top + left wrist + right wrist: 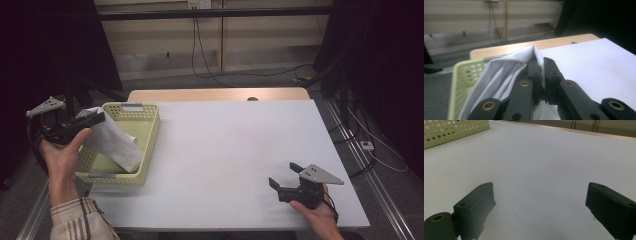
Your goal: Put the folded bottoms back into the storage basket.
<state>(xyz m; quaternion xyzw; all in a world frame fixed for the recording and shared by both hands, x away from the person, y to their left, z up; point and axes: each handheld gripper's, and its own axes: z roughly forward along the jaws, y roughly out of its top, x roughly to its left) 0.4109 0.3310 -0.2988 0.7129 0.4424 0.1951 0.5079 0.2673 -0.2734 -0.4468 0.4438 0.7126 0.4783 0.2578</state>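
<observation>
A white cloth [112,141] hangs from my left gripper [100,118] down into a pale yellow perforated basket [150,131] at the table's left edge. In the left gripper view the jaws are pinched together on a raised fold of the cloth [529,53], with the left gripper [542,62] held above the basket [460,75]. My right gripper [284,176] rests low over the white tabletop at the front right, its jaws wide apart and nothing between them. The right gripper [539,197] shows bare table between its two black fingers [477,202].
The white tabletop [225,150] stretches from the basket to the right edge. A wooden strip [215,94] runs along the table's far side. The basket corner [454,130] sits far left of the right gripper. Cables lie on the floor beyond and to the right.
</observation>
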